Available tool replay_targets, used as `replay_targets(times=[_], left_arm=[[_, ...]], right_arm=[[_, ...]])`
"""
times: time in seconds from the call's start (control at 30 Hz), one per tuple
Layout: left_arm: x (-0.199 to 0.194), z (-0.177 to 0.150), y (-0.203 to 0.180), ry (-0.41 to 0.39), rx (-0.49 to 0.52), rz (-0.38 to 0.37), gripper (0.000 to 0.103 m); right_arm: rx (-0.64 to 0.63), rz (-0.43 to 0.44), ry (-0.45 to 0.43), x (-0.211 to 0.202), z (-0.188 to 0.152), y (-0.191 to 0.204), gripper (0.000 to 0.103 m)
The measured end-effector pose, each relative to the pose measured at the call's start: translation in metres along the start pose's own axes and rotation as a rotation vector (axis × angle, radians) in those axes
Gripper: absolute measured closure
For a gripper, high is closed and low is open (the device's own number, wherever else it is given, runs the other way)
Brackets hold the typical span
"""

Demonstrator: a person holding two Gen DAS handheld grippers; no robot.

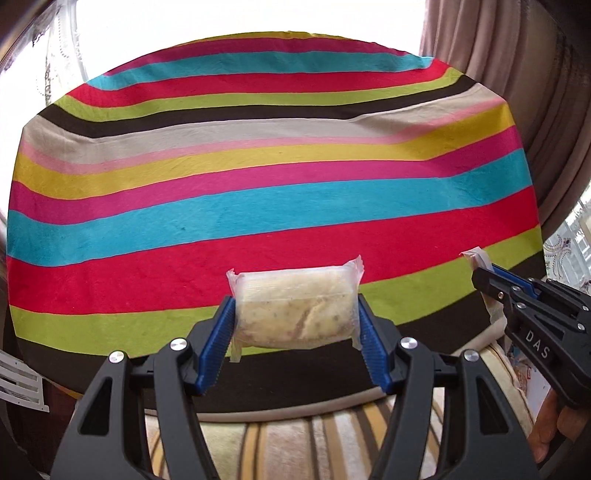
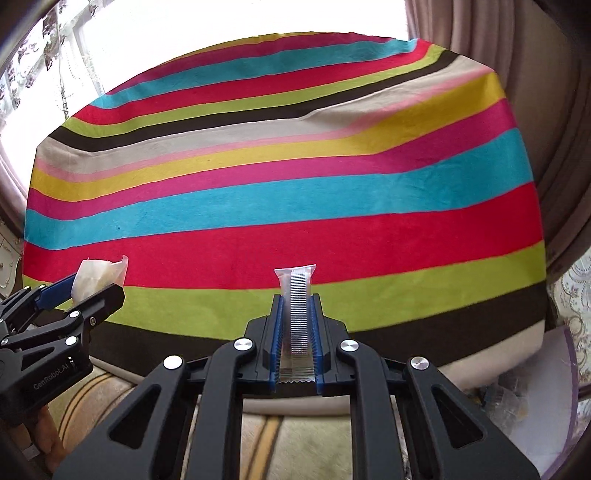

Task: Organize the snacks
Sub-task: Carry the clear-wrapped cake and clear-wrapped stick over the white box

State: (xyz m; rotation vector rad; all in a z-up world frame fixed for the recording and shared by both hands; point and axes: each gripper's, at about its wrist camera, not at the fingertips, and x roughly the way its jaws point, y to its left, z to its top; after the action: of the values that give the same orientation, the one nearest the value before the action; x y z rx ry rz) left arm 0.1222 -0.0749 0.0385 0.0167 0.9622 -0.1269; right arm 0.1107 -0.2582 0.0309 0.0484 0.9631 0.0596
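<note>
— What are we holding?
— Our left tongs (image 1: 297,325) clamp a clear-wrapped snack cake (image 1: 295,310) broadside; our right tongs (image 2: 296,332) pinch a second wrapped snack (image 2: 296,295) edge-on, both raised above the worktop.
— And around us?
— A striped cloth (image 1: 258,206) covers the worktop; curtains (image 1: 517,92) hang at right.

Striped multicolour cloth (image 1: 258,177) covered the table; bright window (image 1: 240,18) behind, beige curtain (image 1: 517,74) at right, striped cushion (image 1: 295,443) below

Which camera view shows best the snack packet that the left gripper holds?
The left wrist view: the snack packet faces the camera, clamped in the left gripper. The right wrist view shows only its crumpled end.
</note>
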Motion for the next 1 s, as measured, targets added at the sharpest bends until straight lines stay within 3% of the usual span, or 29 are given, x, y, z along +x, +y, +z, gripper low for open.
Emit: replay_targets(times=[0.47, 0.9, 1.0], left_arm=[[-0.026, -0.027, -0.122, 0.015, 0.216, -0.163, 0.04], [-0.035, -0.062, -0.222, 0.07, 0.392, -0.288, 0.037], [-0.034, -0.065, -0.236, 0.082, 0.42, -0.302, 0.033]], right_arm=[[0.181, -0.132, -0.026, -0.066, -0.067, -0.117, 0.089], [0.344, -0.217, -0.051, -0.103, -0.119, -0.188, 0.089], [0.371, -0.235, -0.057, -0.109, -0.127, -0.198, 0.087]])
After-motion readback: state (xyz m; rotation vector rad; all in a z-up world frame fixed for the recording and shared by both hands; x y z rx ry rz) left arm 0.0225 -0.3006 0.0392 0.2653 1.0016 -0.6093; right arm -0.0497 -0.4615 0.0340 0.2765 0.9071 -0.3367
